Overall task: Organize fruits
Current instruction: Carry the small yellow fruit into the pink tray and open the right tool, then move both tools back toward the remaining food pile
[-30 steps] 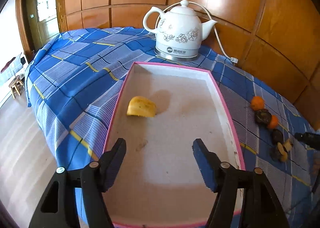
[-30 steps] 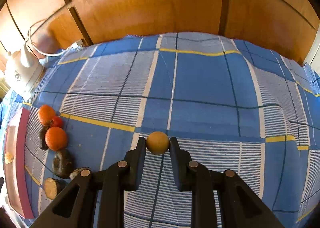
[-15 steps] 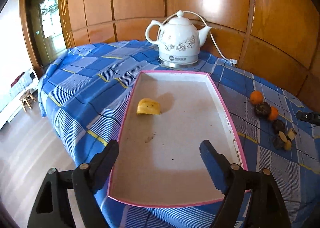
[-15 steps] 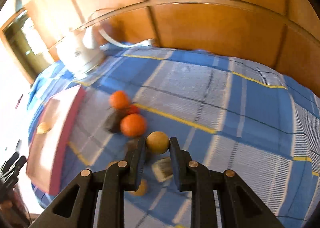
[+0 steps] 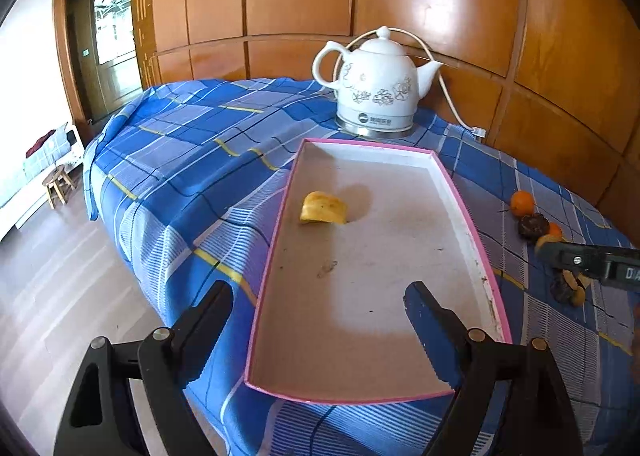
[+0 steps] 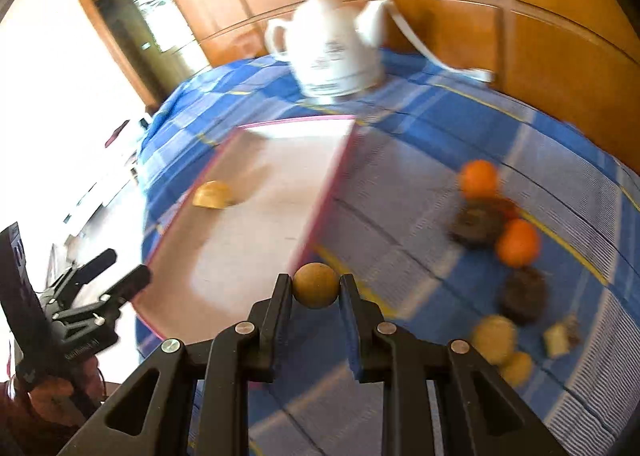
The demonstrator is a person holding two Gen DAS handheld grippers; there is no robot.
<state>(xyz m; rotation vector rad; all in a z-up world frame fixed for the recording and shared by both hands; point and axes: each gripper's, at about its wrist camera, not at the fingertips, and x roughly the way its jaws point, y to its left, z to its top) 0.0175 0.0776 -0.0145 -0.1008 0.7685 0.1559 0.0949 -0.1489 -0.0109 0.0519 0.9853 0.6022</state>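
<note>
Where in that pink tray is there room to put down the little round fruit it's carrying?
Most of the pink tray floor is bare: only a yellow fruit piece lies by its left wall, so the middle and the end nearest the grippers are open. The cloth right of the tray is crowded with the fruit pile.

Table draped in blue plaid cloth (image 5: 192, 160) carrying a pink-rimmed tray (image 5: 456, 192) at centre, a white kettle (image 5: 376, 84) at 12 o'clock, and loose fruit (image 5: 522, 203) at 3 o'clock
</note>
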